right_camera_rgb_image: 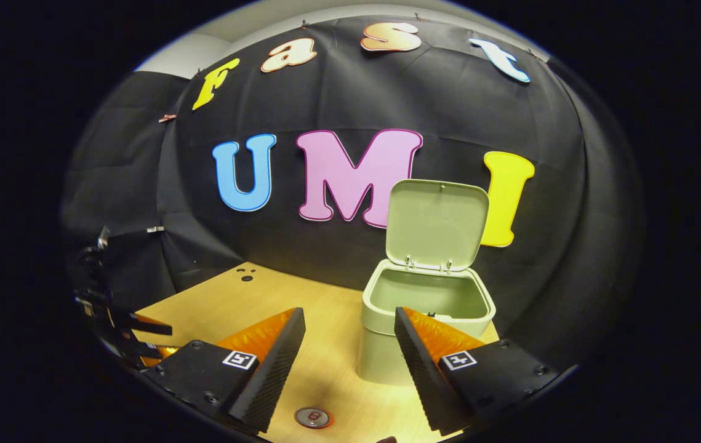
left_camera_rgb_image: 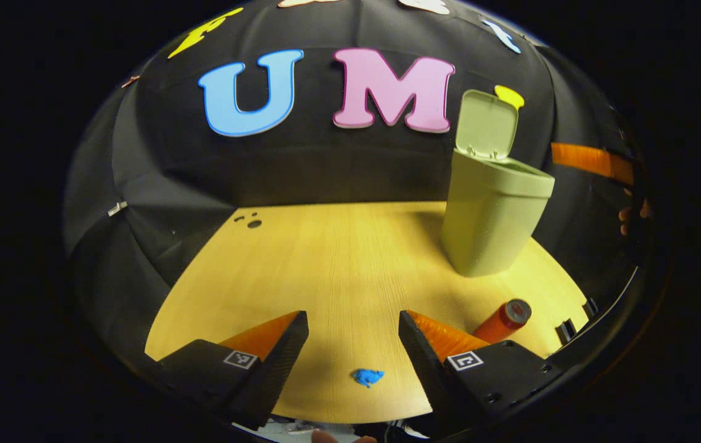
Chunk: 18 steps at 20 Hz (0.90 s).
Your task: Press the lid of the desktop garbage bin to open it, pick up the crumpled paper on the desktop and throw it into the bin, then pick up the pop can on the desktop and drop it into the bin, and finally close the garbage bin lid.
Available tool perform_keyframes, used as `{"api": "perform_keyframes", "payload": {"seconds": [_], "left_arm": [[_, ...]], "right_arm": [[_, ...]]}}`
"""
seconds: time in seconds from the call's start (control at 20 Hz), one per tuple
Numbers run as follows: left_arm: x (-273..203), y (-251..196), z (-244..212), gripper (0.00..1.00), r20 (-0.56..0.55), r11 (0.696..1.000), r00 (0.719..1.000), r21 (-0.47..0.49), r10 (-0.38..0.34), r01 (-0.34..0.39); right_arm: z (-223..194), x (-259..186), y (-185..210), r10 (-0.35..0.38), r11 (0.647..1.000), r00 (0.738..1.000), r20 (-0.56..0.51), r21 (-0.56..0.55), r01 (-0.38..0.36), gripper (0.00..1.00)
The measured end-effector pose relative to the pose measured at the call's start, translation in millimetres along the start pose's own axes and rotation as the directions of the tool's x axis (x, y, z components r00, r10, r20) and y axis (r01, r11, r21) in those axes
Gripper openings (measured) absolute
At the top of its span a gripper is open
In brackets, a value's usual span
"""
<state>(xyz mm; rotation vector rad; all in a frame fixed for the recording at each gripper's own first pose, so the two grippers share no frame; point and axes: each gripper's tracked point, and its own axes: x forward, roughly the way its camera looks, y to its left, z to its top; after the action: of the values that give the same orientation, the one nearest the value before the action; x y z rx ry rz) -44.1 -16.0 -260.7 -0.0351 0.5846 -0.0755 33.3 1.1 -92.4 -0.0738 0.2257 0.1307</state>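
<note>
Two grippers hover with fingers spread wide, holding nothing: left gripper [left_camera_rgb_image: 353,344] above the crumpled paper [left_camera_rgb_image: 367,376] low centre, pop can [left_camera_rgb_image: 503,320] lower right. The bin [right_camera_rgb_image: 425,307], lid [right_camera_rgb_image: 436,224] up, sits centre-right before the right gripper [right_camera_rgb_image: 349,344]. A shallow pinch might flick the paper across the smooth wooden desktop [left_camera_rgb_image: 338,258].

- The table [left_camera_rgb_image: 338,258] looks like pale wood with a fine straight grain and a soft satin sheen.
- The bin [left_camera_rgb_image: 490,215], at about two o'clock on the table in the left gripper view, is smooth matt plastic, and so is its raised lid [right_camera_rgb_image: 436,224].
- The pop can [left_camera_rgb_image: 504,320] has a glossy painted side and a bare metal top [right_camera_rgb_image: 313,417].
- The crumpled paper [left_camera_rgb_image: 367,376] is matt and creased.
- The wall [right_camera_rgb_image: 448,111] is matt cloth, wrinkled in folds.
</note>
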Motion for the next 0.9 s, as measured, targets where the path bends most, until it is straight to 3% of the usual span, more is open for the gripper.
{"api": "perform_keyframes", "payload": {"seconds": [0.45,0.9], "left_arm": [[38.9,-6.5,-103.0,0.91,-0.254,0.995,0.967,-0.100,-0.037,0.012],[55.9,-13.0,-118.0,0.83,-0.300,0.995,0.952,-0.087,-0.069,0.045]], "right_arm": [[-0.9,-11.4,-11.0,-0.027,1.000,1.000,-0.009,0.000,0.027,0.93],[-15.7,-26.8,-24.1,-0.066,0.998,0.996,-0.052,-0.003,0.066,0.93]]}}
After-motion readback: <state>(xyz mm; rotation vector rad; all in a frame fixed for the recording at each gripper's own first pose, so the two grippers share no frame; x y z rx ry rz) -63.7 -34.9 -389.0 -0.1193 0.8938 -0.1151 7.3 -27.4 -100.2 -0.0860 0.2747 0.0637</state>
